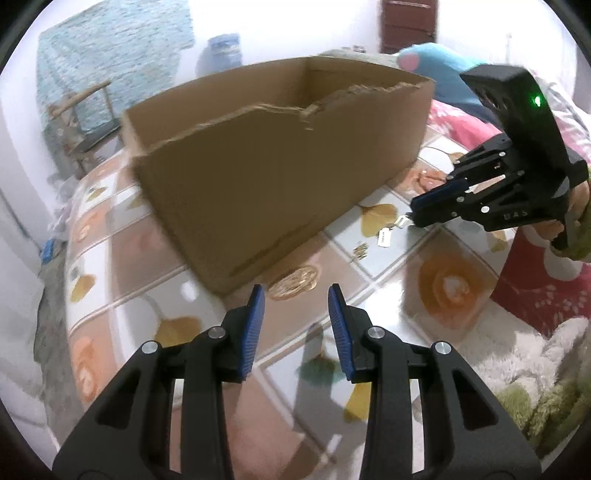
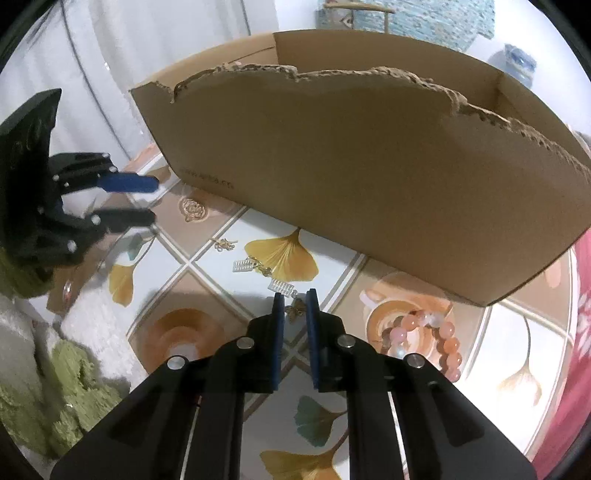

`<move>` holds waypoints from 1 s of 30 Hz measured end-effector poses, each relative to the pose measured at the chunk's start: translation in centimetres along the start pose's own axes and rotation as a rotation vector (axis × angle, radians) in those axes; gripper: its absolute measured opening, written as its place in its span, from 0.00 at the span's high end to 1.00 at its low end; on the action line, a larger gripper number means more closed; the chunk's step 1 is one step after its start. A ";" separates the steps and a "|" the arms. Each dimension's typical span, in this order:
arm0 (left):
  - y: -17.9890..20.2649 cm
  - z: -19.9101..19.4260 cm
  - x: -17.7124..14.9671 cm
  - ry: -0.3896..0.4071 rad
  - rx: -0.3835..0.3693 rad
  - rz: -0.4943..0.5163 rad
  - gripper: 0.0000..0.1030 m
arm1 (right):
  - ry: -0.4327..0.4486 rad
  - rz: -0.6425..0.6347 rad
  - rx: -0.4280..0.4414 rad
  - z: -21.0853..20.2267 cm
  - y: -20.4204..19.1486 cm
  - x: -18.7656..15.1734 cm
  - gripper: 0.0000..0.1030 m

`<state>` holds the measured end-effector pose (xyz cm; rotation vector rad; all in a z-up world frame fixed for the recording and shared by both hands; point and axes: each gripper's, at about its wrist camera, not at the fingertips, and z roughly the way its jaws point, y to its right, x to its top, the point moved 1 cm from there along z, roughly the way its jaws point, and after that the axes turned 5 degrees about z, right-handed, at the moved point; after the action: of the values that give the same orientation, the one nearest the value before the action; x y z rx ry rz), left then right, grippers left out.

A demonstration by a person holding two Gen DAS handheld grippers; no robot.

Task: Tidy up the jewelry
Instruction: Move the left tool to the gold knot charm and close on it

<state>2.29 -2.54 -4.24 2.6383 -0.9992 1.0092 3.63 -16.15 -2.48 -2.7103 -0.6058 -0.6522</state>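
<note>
You are in a home, most likely a bedroom or living space. Your bench [image 2: 207, 266] wears a glossy tablecloth printed with yellow ginkgo leaves and coffee cups. Beside it lie a pink floral blanket [image 1: 461, 122] and a blue plush toy with a pink ear [image 1: 432, 55] (soft bedding, not work gear). A wooden chair draped in a teal knitted throw [image 1: 110, 74] stands by the white wall, near a large blue water jug [image 1: 223, 50]. A rough-torn brown cardboard box [image 2: 351, 177] serves as storage, and a dark wooden door [image 1: 408, 24] closes off the back.
</note>
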 end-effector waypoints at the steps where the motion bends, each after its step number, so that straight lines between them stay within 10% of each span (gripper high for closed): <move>1: 0.1 0.6 0.2 -0.008 0.000 0.010 0.67 | 0.000 0.011 -0.002 0.1 0.0 0.0 0.88; 30: 0.1 2.1 0.6 -0.080 -0.032 0.017 0.86 | 0.018 0.088 0.044 -1.5 2.8 -1.8 0.88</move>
<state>3.68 -3.71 -5.47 2.6680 -1.0465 0.8895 2.90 -19.69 -2.52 -2.6702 -0.4880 -0.6321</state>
